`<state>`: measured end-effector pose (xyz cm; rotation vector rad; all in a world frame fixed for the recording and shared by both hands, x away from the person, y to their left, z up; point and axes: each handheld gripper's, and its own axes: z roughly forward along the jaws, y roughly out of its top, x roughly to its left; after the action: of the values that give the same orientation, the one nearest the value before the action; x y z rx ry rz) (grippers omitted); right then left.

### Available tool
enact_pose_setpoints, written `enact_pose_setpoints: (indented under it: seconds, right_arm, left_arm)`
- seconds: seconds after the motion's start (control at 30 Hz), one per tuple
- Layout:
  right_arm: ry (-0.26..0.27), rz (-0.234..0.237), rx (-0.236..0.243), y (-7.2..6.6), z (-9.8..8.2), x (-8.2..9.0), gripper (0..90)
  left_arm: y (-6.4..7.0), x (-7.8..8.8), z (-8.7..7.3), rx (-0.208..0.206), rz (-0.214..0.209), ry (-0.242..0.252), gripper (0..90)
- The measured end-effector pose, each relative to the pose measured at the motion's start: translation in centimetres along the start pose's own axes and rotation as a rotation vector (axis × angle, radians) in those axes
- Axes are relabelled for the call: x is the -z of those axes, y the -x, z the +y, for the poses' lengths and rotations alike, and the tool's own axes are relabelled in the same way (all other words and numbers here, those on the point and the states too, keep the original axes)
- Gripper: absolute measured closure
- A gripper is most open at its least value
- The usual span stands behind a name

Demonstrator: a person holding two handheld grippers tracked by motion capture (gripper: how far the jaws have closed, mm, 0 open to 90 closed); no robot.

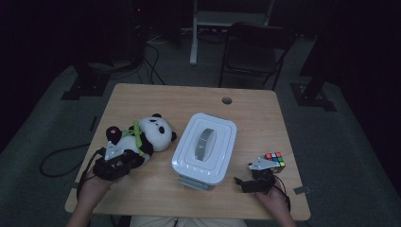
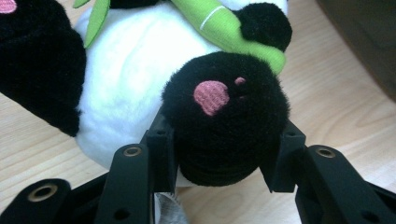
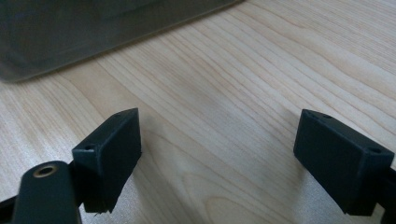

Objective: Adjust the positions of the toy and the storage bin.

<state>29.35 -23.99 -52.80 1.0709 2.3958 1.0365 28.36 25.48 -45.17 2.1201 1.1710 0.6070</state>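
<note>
A black-and-white plush panda (image 1: 152,134) with a green bamboo piece lies on its back on the left of the wooden table (image 1: 189,97). My left gripper (image 1: 128,155) sits at its lower end. In the left gripper view the jaws (image 2: 224,158) are shut on one black foot (image 2: 224,116) with a pink sole patch, a pad pressing in from each side. My right gripper (image 1: 242,182) rests low near the front right. It points toward the box, and its jaws (image 3: 217,144) stand wide open over bare wood.
A white lidded box (image 1: 204,144) with a grey handle stands mid-table between the two hands. A Rubik's cube (image 1: 275,160) sits just behind the right gripper. A cable hole (image 1: 227,100) marks the far edge. Beyond the table stand a dark chair (image 1: 253,49) and stands.
</note>
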Motion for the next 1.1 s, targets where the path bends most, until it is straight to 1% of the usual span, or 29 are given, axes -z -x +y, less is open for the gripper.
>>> enact_pose_setpoints:
  seconds: [0.07,0.13,0.2,0.27,0.43,0.6,0.63,0.9,0.93,0.97,1.0,1.03,1.07,1.1]
  right_arm:
    - [-0.001,0.000,0.000,0.0,0.0,0.0,14.7]
    - [-0.001,0.000,0.000,0.0,0.0,0.0,14.7]
    - [0.000,0.000,0.000,0.0,0.0,0.0,14.7]
    - [-0.001,0.000,0.000,0.0,0.0,0.0,14.7]
    - [-0.001,0.000,0.000,0.0,0.0,0.0,14.7]
    - [-0.001,0.000,0.000,0.0,0.0,0.0,14.6]
    - [0.000,0.000,0.000,0.0,0.0,0.0,14.6]
    - [-0.004,0.000,-0.004,0.0,0.1,-0.1,14.5]
    - [-0.004,0.000,-0.004,0.0,0.1,-0.1,14.5]
    - [-0.004,0.000,-0.004,0.0,0.1,-0.1,14.5]
    - [-0.004,0.000,-0.004,0.0,0.1,-0.1,14.6]
    - [-0.003,-0.003,-0.007,0.0,0.1,-0.1,14.6]
    - [-0.002,-0.007,-0.011,-0.1,0.1,-0.1,14.6]
    - [-0.001,-0.010,-0.014,-0.1,0.1,-0.1,14.6]
  left_arm:
    - [0.3,-0.2,0.1,0.000,-0.003,0.009,52.8]
    - [-0.1,-0.8,0.4,0.034,-0.011,0.033,52.6]
    - [-0.6,-1.3,0.7,0.058,-0.022,0.041,51.8]
    - [-0.7,-1.5,0.8,0.065,-0.020,0.047,51.8]
    - [-1.3,-2.5,1.5,0.077,-0.023,0.061,51.7]
    - [-1.4,-3.2,2.2,0.065,-0.018,0.057,51.1]
    - [-1.4,-3.3,2.3,0.068,-0.019,0.061,51.0]
    - [-2.1,-3.8,2.8,0.071,-0.025,0.080,49.3]
    - [-2.1,-3.8,2.7,0.059,-0.023,0.089,47.3]
    - [-2.1,-3.7,2.7,0.044,-0.026,0.087,44.1]
    - [-2.0,-3.6,2.7,0.034,-0.036,0.062,36.0]
    - [-1.8,-3.6,2.6,0.021,-0.040,0.043,25.2]
    - [-1.7,-3.4,2.5,0.013,-0.029,0.040,14.9]
    - [-1.6,-3.2,2.4,0.008,-0.035,0.044,13.4]
